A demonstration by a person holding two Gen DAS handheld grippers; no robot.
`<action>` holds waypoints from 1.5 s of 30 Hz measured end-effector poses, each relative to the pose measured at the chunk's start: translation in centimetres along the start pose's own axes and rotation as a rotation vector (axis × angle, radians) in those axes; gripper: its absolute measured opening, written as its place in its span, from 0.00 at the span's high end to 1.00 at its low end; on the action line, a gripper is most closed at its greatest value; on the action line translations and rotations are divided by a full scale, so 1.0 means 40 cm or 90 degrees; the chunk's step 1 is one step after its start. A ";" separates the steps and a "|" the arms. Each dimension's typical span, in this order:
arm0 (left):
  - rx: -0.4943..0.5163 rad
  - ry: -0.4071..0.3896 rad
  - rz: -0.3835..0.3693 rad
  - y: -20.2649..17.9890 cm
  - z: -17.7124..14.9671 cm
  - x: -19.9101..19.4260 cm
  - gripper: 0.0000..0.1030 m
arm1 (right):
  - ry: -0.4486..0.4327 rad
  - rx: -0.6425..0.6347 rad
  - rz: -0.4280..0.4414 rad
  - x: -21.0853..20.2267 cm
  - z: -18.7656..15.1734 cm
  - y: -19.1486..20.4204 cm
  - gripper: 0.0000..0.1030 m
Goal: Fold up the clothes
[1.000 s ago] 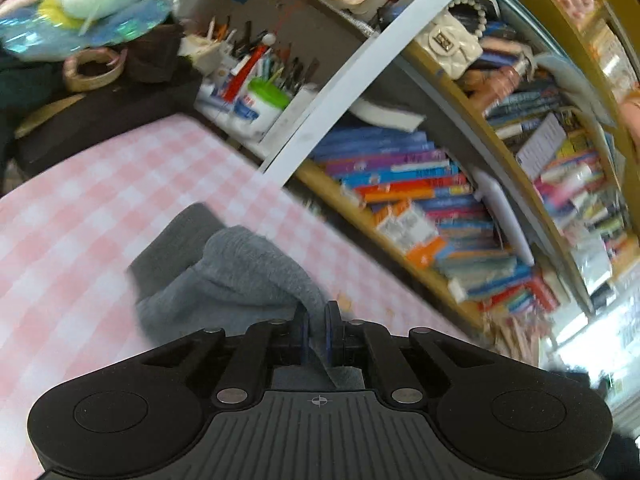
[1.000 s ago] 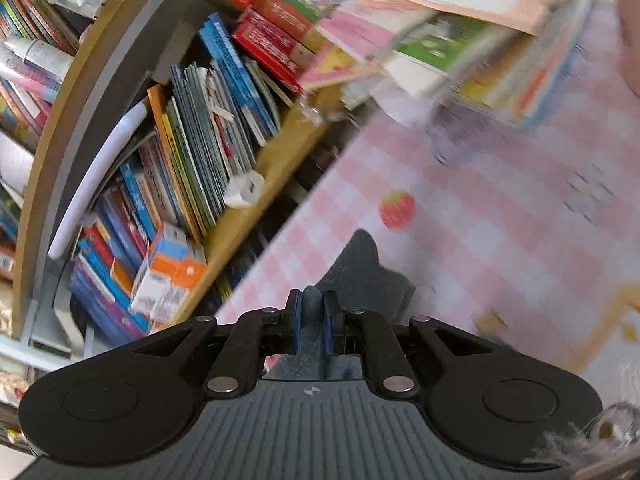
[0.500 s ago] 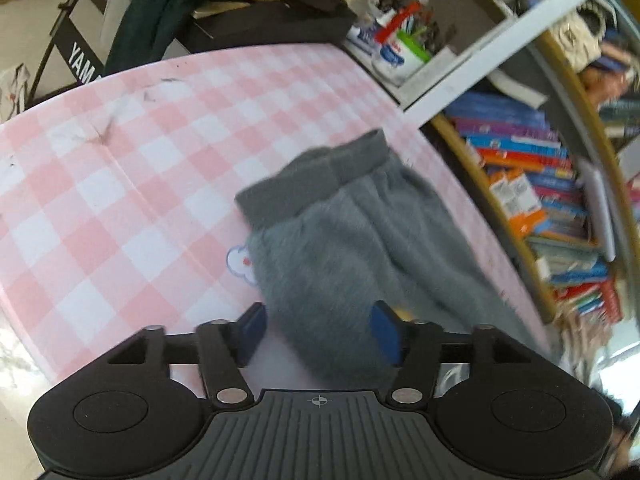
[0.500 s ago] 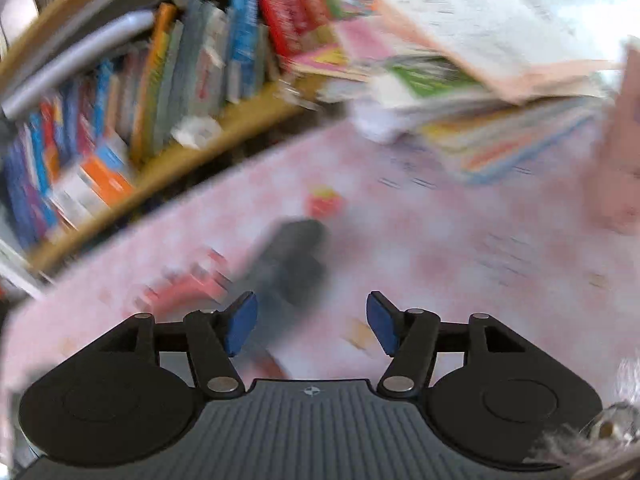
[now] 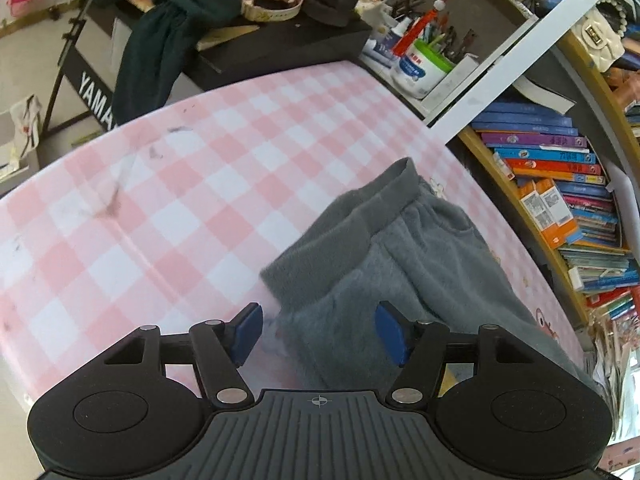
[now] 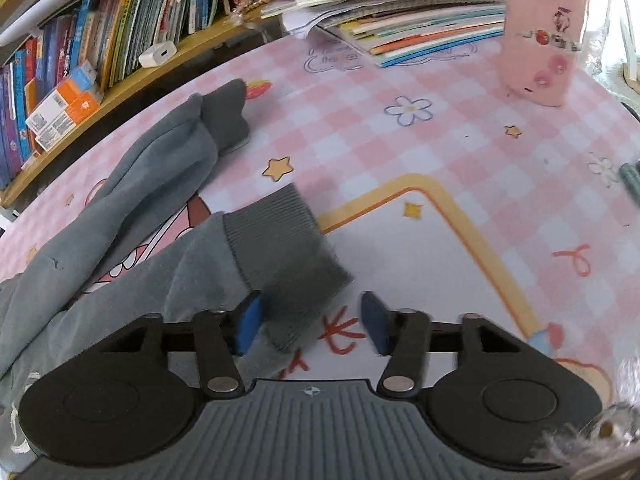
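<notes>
One pair of grey fleece trousers point(image 5: 400, 280) lay on the pink-and-white checked table cover point(image 5: 180, 200), spread flat with soft, napped fabric and darker ribbed trim. In the left wrist view, the ribbed waistband point(image 5: 340, 220) sat just ahead of the left gripper point(image 5: 318, 330), whose blue-padded jaws stood wide apart and held nothing; fleece lay between and beyond them. In the right wrist view, the two legs ran away to the left of the right gripper point(image 6: 310, 322). The nearer ribbed cuff point(image 6: 288, 256) lay directly ahead of the jaws, its corner reaching between them; they were spread and gripped nothing. The farther cuff point(image 6: 224, 116) rested well ahead and to the left, beside a printed strawberry point(image 6: 258, 88). Printed stars, flowers and an orange border marked the cover there. Beyond, a curved wooden shelf of books point(image 6: 100, 60) ran along the table edge, and a stack of papers point(image 6: 400, 12) sat far ahead beside a pink stickered box point(image 6: 544, 32).
</notes>
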State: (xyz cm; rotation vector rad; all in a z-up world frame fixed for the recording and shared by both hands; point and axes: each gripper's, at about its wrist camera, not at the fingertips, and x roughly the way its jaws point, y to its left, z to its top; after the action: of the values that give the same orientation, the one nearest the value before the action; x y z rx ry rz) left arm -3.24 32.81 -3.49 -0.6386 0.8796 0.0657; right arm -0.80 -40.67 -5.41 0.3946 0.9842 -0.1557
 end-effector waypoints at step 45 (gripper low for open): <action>0.513 0.034 0.105 -0.306 0.046 0.263 0.34 | -0.030 -0.057 -0.151 -0.097 -0.137 0.017 0.53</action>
State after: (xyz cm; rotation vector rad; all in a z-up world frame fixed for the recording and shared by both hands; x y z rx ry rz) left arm 8.64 21.72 -4.33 0.1862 0.9187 -0.1555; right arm -6.99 -38.07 -4.70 0.1906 0.9854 -0.3332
